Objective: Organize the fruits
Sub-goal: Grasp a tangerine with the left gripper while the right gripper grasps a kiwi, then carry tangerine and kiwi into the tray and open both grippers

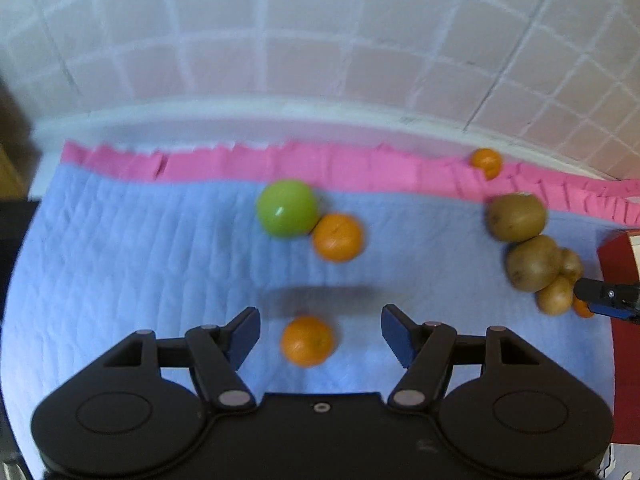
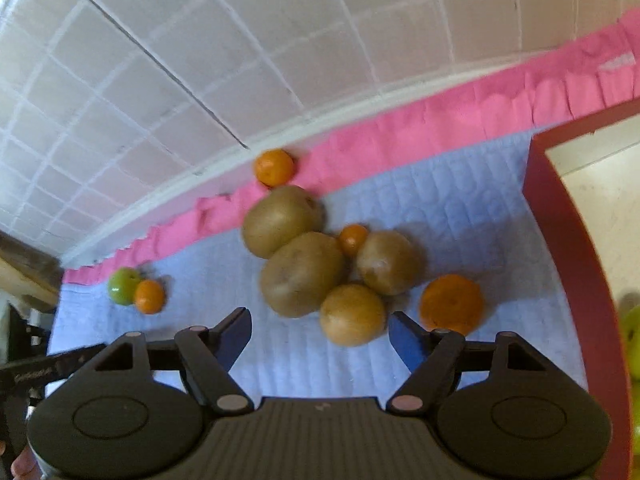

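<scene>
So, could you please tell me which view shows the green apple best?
The left wrist view: the green apple sits large and central, touching an orange. The right wrist view shows it small at far left, partly behind that orange.

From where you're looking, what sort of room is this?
Probably a home kitchen or utility corner. A white tiled wall rises behind a ledge, a quilted blue cloth with a pink frill covers the surface, and loose fruit such as a green apple and kiwis lies on it.
</scene>
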### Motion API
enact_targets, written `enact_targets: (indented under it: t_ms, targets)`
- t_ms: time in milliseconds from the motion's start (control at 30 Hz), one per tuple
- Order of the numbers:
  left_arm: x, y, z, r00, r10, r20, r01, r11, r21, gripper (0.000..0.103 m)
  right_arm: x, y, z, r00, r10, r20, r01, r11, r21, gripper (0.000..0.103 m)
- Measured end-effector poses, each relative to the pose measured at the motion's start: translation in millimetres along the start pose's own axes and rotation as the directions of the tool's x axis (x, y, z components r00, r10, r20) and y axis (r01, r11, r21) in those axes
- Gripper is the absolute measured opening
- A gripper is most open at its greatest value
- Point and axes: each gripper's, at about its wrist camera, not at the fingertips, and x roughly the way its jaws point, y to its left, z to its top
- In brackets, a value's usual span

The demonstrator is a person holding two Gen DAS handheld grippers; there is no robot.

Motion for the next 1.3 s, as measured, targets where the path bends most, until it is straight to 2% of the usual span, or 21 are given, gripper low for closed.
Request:
enact_targets:
  t_ms: [200, 400, 500, 567, 633, 700, 833, 1000, 1100, 1200, 1300]
  targets:
    - [22, 9, -8, 0.999, -0.023, -0.035, 0.022, 1.000, -0.021, 0.079, 23, -3, -3, 0.999, -0.046, -0.018, 0.046, 0.999, 0.004, 0.076]
    - [43, 6, -14, 0.999, -0.016, -0.052, 0.015, 1.000, -0.026, 0.079, 39, -10, -4, 0.998, -0.047, -0.035, 0.048, 0.999, 0.021, 0.074]
    - [47, 1, -16, 0.999, -0.005, -0.036, 0.005, 1.000, -0.008, 0.079, 39, -10, -5, 0.999, -0.044, -0.029, 0.044, 0.999, 0.022, 0.074]
    - [48, -2, -16, 1.000, 0.003, -0.027, -0.003, 1.000, 0.006, 0.075, 39, -10, -5, 0.999, -0.040, -0.021, 0.040, 0.999, 0.018, 0.071]
    - [48, -4, -17, 1.000, 0.011, -0.024, -0.011, 1.000, 0.020, 0.057, 37, -11, -5, 1.000, -0.023, -0.018, 0.023, 0.999, 0.027, 0.065]
    - [49, -5, -16, 1.000, 0.017, -0.020, -0.017, 0.999, 0.028, 0.056, 36, -11, -5, 1.000, -0.025, -0.016, 0.025, 0.999, 0.024, 0.059]
    - [45, 2, -19, 1.000, 0.008, -0.003, -0.008, 1.000, 0.003, 0.045, 36, -15, -5, 0.999, -0.034, -0.009, 0.034, 0.999, 0.009, 0.046]
    - [42, 13, -23, 0.999, -0.035, 0.011, 0.036, 0.998, -0.047, 0.042, 34, -19, -8, 1.000, -0.014, 0.008, 0.014, 1.000, -0.004, 0.044]
    - [40, 22, -24, 0.997, -0.069, 0.018, 0.070, 0.994, -0.088, 0.042, 29, -23, -10, 1.000, 0.007, 0.022, -0.007, 1.000, 0.027, 0.042]
    - [36, 23, -26, 0.993, -0.118, 0.025, 0.120, 0.989, -0.091, 0.042, 24, -29, -13, 0.999, 0.036, 0.028, -0.037, 0.997, 0.067, 0.042]
    - [34, 19, -29, 0.993, -0.119, 0.027, 0.121, 0.989, -0.087, 0.042, 17, -33, -15, 0.997, 0.068, 0.034, -0.071, 0.993, 0.098, 0.042]
